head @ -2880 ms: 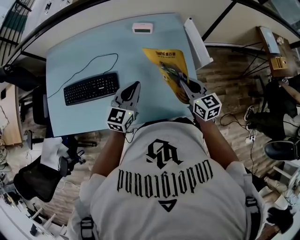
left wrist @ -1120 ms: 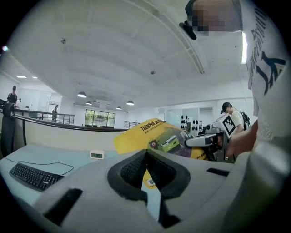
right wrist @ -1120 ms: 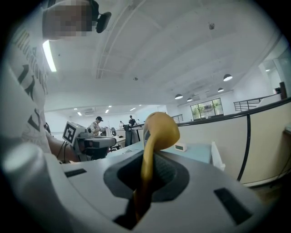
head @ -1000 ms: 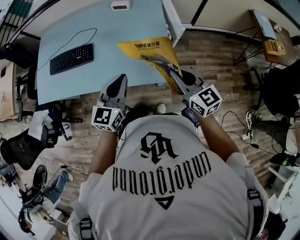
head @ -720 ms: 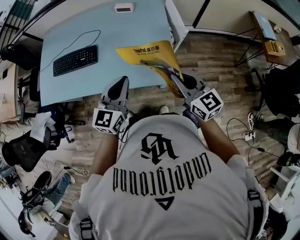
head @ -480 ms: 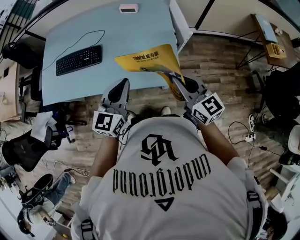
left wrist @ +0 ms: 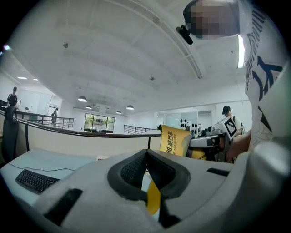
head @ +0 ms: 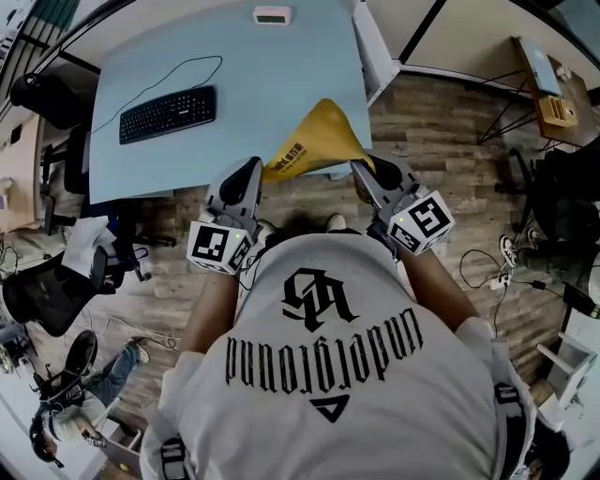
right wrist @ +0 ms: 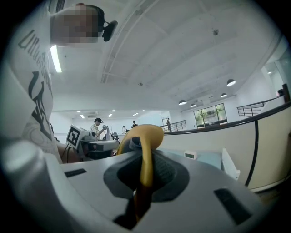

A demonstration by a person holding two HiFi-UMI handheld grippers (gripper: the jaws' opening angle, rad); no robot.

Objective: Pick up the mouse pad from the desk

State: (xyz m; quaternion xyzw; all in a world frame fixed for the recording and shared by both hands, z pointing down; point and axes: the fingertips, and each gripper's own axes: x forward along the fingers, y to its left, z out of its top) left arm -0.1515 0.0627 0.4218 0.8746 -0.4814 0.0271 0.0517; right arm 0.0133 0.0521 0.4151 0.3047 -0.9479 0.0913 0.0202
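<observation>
**Head view:** A thin, floppy yellow mouse pad with dark print (head: 314,141) is off the smooth pale-blue desk (head: 281,66). It sags in a peaked fold over the desk's near edge, between the two grippers. The grey plastic left gripper (head: 253,173) pinches its left corner and the right gripper (head: 361,173) its right corner. A black rectangular keyboard (head: 169,112) lies on the left of the desk, and a small white box (head: 272,14) sits at the far edge. Wood-plank floor (head: 441,131) shows to the right.

**Left gripper view:** The jaws are pressed together, their ribbed dark rubber pads (left wrist: 132,170) holding a narrow strip of the yellow pad. The rest of the sheet curls up at the right.

**Right gripper view:** The jaws are clamped on the pad's edge. The edge rises from between the textured pads (right wrist: 168,170) and rolls over in a soft curl.
</observation>
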